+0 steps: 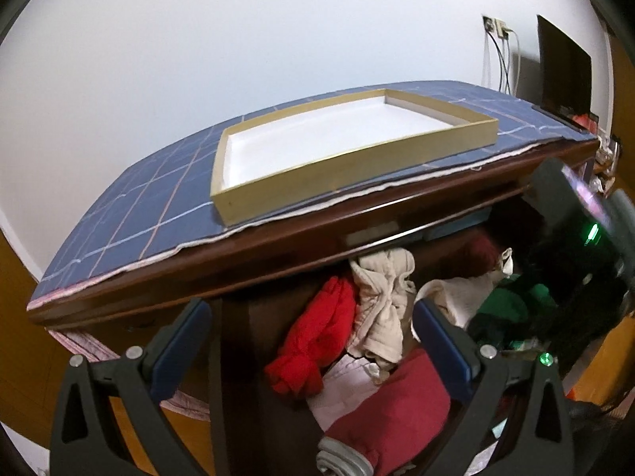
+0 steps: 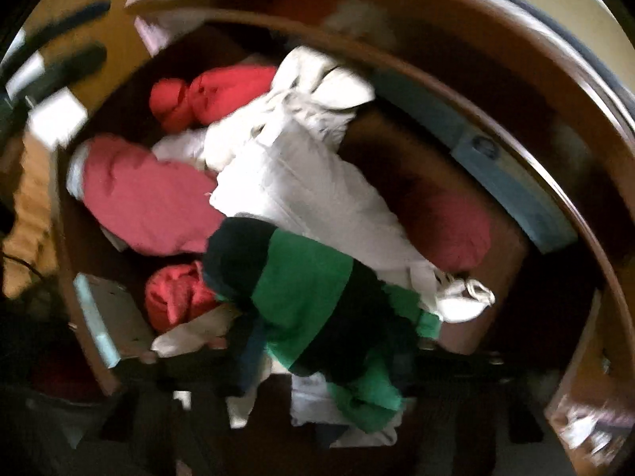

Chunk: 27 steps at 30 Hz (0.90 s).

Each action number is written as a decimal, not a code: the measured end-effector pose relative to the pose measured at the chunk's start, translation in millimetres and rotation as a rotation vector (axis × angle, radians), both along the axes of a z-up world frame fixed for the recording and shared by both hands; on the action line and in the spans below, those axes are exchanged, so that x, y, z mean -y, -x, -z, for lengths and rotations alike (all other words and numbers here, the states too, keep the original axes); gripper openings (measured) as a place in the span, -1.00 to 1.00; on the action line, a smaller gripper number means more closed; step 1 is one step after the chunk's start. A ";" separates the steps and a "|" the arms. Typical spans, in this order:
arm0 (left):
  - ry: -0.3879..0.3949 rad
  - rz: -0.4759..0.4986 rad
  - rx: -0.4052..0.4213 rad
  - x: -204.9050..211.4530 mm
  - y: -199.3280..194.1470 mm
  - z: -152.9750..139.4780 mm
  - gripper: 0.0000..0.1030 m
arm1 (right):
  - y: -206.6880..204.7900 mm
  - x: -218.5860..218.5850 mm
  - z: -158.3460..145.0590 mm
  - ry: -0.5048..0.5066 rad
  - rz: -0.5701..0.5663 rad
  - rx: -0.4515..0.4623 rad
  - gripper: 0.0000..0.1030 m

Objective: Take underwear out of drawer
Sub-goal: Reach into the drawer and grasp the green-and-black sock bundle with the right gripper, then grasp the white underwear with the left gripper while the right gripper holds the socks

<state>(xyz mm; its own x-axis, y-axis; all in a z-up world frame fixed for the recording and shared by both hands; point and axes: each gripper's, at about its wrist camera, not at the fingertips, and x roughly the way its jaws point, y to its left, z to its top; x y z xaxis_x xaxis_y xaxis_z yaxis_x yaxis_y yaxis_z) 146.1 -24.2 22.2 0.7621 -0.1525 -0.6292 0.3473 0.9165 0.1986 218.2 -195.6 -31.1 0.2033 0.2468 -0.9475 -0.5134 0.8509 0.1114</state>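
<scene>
The wooden drawer (image 1: 254, 329) stands pulled out under the dresser top and is full of rumpled underwear. A bright red piece (image 1: 313, 337) and a beige piece (image 1: 385, 301) lie in it, with a dark red one (image 1: 397, 408) nearer. My left gripper (image 1: 311, 309) hovers open above the red piece and holds nothing. In the blurred right wrist view, my right gripper (image 2: 325, 361) points steeply down. Its dark fingers are shut on a green and black piece (image 2: 305, 277), which bunches between them. White cloth (image 2: 301, 174) and red pieces (image 2: 214, 91) lie beyond it.
A shallow tan box (image 1: 357, 162) with a white inside sits on the blue checked cloth (image 1: 139, 206) covering the dresser top. A dark screen (image 1: 563, 67) and wall cables (image 1: 496, 39) stand at the back right. A pale blue box (image 2: 516, 182) lies along the drawer's far side.
</scene>
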 end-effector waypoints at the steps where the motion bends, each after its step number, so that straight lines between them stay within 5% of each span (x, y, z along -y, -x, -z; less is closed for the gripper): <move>1: -0.008 0.014 0.003 0.6 -0.9 -0.3 0.99 | 3.0 12.0 -8.0 -0.055 0.055 0.002 -0.35; 11: -0.084 0.205 -0.006 32.7 -14.2 3.4 0.99 | 33.9 104.5 -35.1 -0.471 0.515 0.056 -0.44; 21: -0.132 0.411 -0.083 85.9 -25.4 21.3 0.99 | 57.5 122.5 -61.0 -0.470 0.634 0.230 -0.44; 27: -0.218 0.560 -0.130 117.8 -28.1 39.0 0.91 | 70.4 136.1 -55.1 -0.479 0.684 0.217 -0.44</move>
<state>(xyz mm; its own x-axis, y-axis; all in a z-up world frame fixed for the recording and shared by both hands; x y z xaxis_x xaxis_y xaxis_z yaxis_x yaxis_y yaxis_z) 174.2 -142.0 -16.8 0.5185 -0.3651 -0.7732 0.7983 0.5308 0.2847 147.8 -331.7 24.0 0.6180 0.3671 -0.6952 0.0435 0.8670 0.4964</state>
